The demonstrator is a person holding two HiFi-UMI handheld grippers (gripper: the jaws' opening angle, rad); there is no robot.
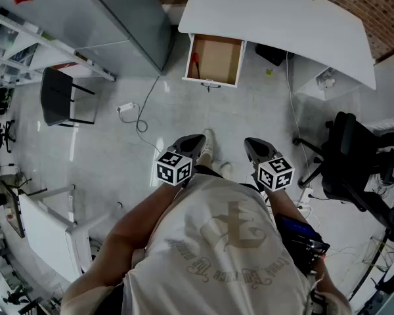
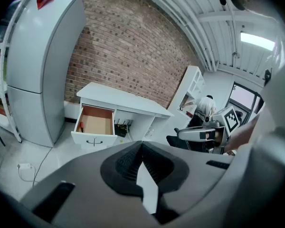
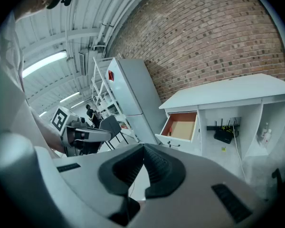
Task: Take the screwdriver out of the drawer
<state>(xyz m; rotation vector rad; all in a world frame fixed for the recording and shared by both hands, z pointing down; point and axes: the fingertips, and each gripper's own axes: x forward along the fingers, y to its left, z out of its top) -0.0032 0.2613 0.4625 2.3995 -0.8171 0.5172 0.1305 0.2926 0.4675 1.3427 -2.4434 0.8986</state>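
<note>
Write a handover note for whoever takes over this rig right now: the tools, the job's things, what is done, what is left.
Left tool: shut, empty, well short of the desk.
Right tool: shut, empty, beside the left one.
Things: the white drawer with a brown inside stands pulled out of the white desk. The red-handled screwdriver lies along the drawer's left side in the head view.
Done: drawer open.
Left: close in on the drawer, open one tool, grip the screwdriver and lift it out.

Wall: red brick (image 2: 133, 46) behind the white desk (image 1: 282, 18)
Floor (image 1: 236, 117): pale, glossy
Furniture: grey refrigerator (image 2: 38, 65), black chair (image 1: 56, 97)
Light: ceiling strip (image 2: 259, 39)
</note>
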